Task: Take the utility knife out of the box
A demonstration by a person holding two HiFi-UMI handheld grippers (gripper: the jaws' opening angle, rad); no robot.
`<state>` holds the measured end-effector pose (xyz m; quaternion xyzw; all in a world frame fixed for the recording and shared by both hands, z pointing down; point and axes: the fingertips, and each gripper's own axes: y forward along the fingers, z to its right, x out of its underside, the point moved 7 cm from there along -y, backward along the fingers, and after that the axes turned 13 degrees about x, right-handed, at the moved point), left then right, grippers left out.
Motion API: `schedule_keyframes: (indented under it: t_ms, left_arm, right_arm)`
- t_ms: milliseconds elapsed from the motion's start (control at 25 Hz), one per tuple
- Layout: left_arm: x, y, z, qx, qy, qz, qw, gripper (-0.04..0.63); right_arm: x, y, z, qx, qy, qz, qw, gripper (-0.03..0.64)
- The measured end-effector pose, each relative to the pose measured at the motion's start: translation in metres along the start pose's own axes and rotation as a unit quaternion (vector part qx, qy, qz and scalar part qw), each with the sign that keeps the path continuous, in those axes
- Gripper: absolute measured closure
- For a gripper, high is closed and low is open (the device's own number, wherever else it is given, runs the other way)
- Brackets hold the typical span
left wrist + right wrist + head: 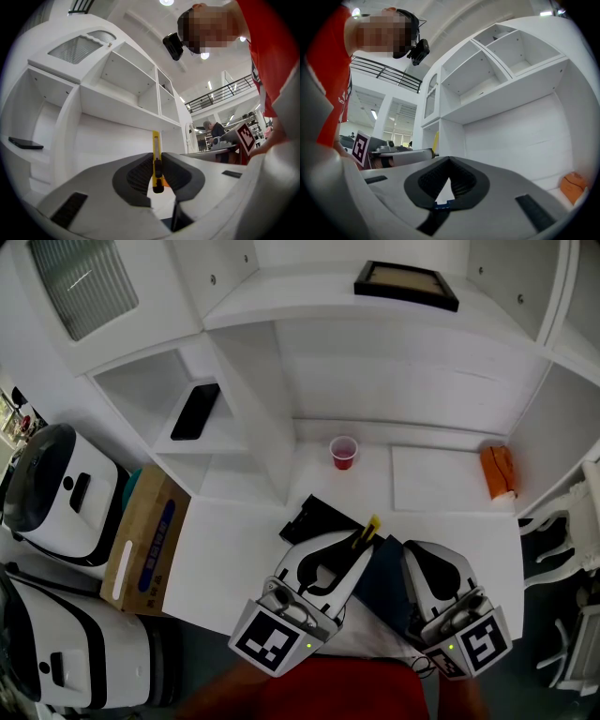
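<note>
Two tongs: left tongs point(157, 163) clamp one yellow utility knife point(155, 143), right tongs point(449, 160) seemingly clenched empty

The utility knife point(155, 145) looks like smooth yellow plastic with a black plastic slider, faintly shiny. My left gripper point(361, 547) has a matt pale-grey plastic shell, and its pads point(136, 176) are black, ribbed and rubbery-looking. My right gripper point(449, 161) has the same shell and the same rough black pads point(433, 180). The counter point(244, 549) and the shelves point(230, 486) are smooth white, painted or laminated, with a low sheen. The cup point(343, 452) is glossy red plastic. The carton point(145, 540) beside the counter is plain brown cardboard, matt. The orange bundle point(499, 471) looks like soft cloth. The phone point(195, 412) shines glassy black.
</note>
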<state>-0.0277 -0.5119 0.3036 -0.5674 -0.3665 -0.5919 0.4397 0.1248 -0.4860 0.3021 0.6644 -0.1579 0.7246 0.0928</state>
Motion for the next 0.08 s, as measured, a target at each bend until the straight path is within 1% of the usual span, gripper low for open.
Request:
schedule_keyframes:
  t_ms: [80]
  left_arm:
    - [0.0001, -0.0011, -0.0003, 0.000, -0.001, 0.000, 1.0000, 0.514]
  right_arm:
    - [0.0003, 0.0001, -0.0007, 0.000, 0.000, 0.000, 1.000, 0.621]
